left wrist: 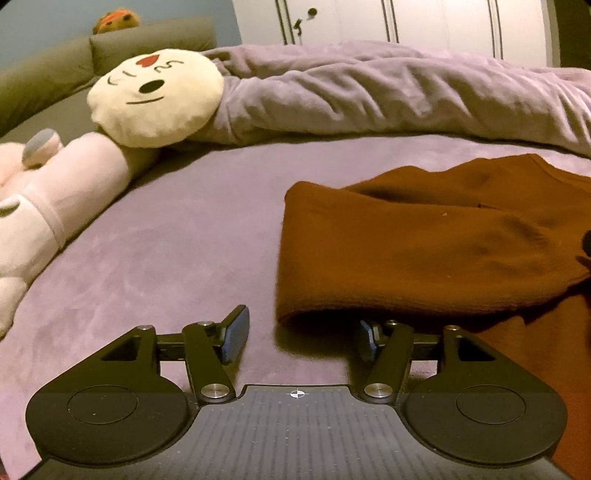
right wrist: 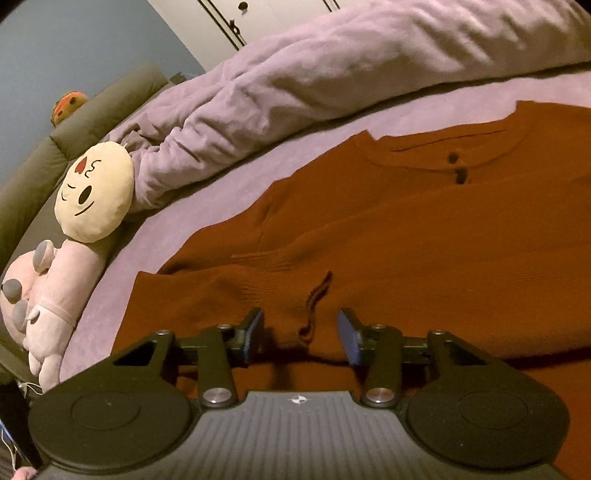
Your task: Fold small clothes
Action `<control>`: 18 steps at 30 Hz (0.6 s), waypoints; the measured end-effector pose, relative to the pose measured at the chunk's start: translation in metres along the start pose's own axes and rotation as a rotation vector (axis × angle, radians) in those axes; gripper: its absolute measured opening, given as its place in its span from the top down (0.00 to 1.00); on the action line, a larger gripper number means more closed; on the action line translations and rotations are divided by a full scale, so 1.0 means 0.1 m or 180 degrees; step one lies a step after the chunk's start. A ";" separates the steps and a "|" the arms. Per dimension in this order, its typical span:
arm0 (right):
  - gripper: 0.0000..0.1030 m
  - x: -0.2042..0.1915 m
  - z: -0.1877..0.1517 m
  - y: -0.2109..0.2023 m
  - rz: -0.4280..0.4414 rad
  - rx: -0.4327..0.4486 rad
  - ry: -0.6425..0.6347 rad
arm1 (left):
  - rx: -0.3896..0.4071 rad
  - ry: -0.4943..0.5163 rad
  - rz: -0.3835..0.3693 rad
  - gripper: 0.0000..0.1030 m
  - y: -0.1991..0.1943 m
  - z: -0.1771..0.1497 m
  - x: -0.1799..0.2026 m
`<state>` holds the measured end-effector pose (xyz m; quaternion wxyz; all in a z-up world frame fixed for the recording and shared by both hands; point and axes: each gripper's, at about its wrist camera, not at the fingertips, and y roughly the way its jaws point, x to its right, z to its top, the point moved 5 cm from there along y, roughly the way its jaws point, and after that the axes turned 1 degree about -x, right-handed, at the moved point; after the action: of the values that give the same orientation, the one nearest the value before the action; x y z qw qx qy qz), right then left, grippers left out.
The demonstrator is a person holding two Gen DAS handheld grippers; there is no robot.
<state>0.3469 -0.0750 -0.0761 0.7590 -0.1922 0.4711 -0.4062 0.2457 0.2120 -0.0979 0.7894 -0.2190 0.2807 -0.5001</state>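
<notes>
A rust-brown knit sweater [left wrist: 424, 240] lies on the lilac bed sheet [left wrist: 166, 240], one sleeve folded across its body. In the right wrist view the sweater [right wrist: 424, 240] fills the middle, with two dark buttons [right wrist: 456, 168] at the neckline. My left gripper [left wrist: 301, 336] is open at the sweater's near left corner; its right fingertip [left wrist: 367, 341] sits under the overhanging knit edge and its left one rests over bare sheet. My right gripper [right wrist: 301, 334] hovers open low over the sweater, with a raised fold of knit [right wrist: 314, 306] between the pads and not pinched.
A bunched lilac duvet [left wrist: 388, 92] lies across the back of the bed. A round cream face cushion [left wrist: 155, 96] and a pink plush toy [left wrist: 55, 195] lie at the left by a grey-green bolster [left wrist: 55, 70]. White wardrobe doors [left wrist: 369, 22] stand behind.
</notes>
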 end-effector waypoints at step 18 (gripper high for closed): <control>0.95 0.42 0.29 -1.04 -0.1042 0.0918 -0.0784 | 0.0201 0.0164 -0.0251 0.35 -0.31 0.21 0.44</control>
<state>0.3363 -0.1730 -0.0159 0.7543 -0.2037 0.2749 -0.5603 0.2544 0.1604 -0.0728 0.7682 -0.1919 0.2761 -0.5449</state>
